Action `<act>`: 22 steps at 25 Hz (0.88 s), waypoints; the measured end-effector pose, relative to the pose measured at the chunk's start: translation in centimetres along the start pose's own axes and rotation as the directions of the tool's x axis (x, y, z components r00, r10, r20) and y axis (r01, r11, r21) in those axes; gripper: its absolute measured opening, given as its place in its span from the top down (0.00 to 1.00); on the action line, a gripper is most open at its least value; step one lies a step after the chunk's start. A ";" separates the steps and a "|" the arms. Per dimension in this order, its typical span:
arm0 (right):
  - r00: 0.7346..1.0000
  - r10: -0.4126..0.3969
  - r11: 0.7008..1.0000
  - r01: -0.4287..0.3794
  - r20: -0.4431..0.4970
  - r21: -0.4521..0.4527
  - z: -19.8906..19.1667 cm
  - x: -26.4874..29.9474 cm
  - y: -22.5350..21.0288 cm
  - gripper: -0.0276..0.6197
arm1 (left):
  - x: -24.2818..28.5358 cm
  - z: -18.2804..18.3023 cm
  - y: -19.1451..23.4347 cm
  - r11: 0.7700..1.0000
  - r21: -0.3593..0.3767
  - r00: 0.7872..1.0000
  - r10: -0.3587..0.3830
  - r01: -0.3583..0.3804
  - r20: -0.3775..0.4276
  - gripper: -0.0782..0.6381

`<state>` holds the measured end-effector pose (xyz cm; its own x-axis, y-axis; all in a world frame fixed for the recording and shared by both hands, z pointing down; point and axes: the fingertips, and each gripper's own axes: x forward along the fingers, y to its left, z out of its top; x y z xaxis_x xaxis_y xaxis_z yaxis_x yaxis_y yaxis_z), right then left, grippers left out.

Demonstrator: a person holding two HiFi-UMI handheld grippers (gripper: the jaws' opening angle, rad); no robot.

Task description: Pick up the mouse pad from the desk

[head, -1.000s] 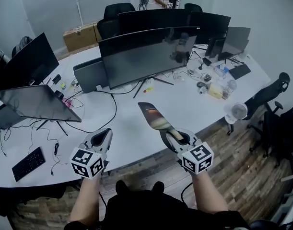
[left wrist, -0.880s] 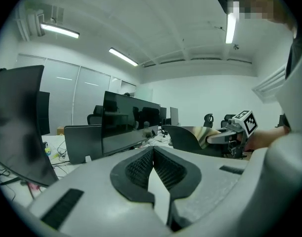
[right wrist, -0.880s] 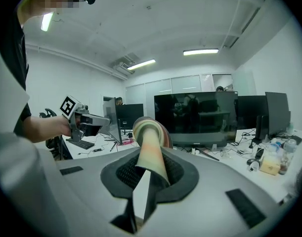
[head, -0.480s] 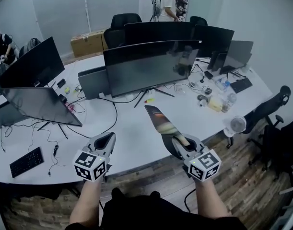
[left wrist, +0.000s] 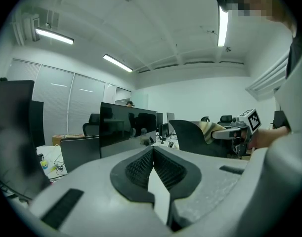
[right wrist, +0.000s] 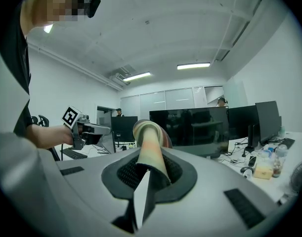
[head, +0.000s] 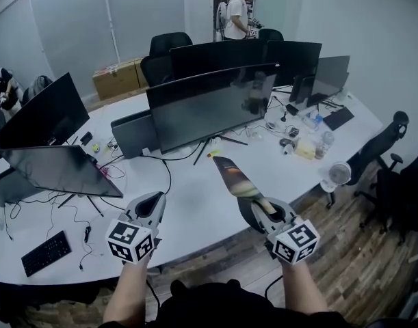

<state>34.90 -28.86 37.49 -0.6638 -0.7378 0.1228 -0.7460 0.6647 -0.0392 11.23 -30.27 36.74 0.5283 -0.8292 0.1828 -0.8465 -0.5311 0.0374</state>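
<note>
The mouse pad (head: 237, 178), dark with an orange and cream print, hangs in the air above the white desk (head: 195, 207). My right gripper (head: 265, 209) is shut on its near edge, and the pad sticks out stiffly away from me. In the right gripper view the pad (right wrist: 151, 147) curls up from between the pads. My left gripper (head: 149, 205) floats to the left, over the desk's front edge, shut with nothing in it; its pads meet in the left gripper view (left wrist: 151, 164). That view also shows the pad (left wrist: 190, 137) at the right.
Several dark monitors (head: 212, 98) stand across the desk, with a laptop (head: 55, 169) at the left. A keyboard (head: 44, 253) lies front left. Bottles and a small fan (head: 337, 175) sit at the right. Office chairs (head: 386, 149) stand right. A person (head: 236, 16) stands at the back.
Both grippers have risen a little, and the mouse pad has gone up with the right one. The grip on the pad looks the same.
</note>
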 end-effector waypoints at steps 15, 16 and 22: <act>1.000 -0.014 1.000 0.014 -0.008 -0.010 0.5 0.2 2.2 0.90 | -2.3 -0.5 1.2 1.000 -0.026 1.000 0.007 -0.006 0.023 0.88; 1.000 -0.012 1.000 0.012 -0.010 -0.011 0.6 0.3 2.3 0.90 | -2.3 -0.6 1.3 1.000 -0.029 1.000 0.009 -0.008 0.020 0.88; 1.000 0.004 1.000 -0.004 -0.014 -0.004 0.3 0.3 2.5 0.90 | -2.2 -1.2 1.1 0.999 -0.038 1.000 0.014 -0.014 0.006 0.88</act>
<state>32.79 -27.45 37.11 -0.6660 -0.7333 0.1367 -0.7431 0.6682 -0.0359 9.08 -28.83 37.54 0.5166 -0.8375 0.1778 -0.8557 -0.5125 0.0722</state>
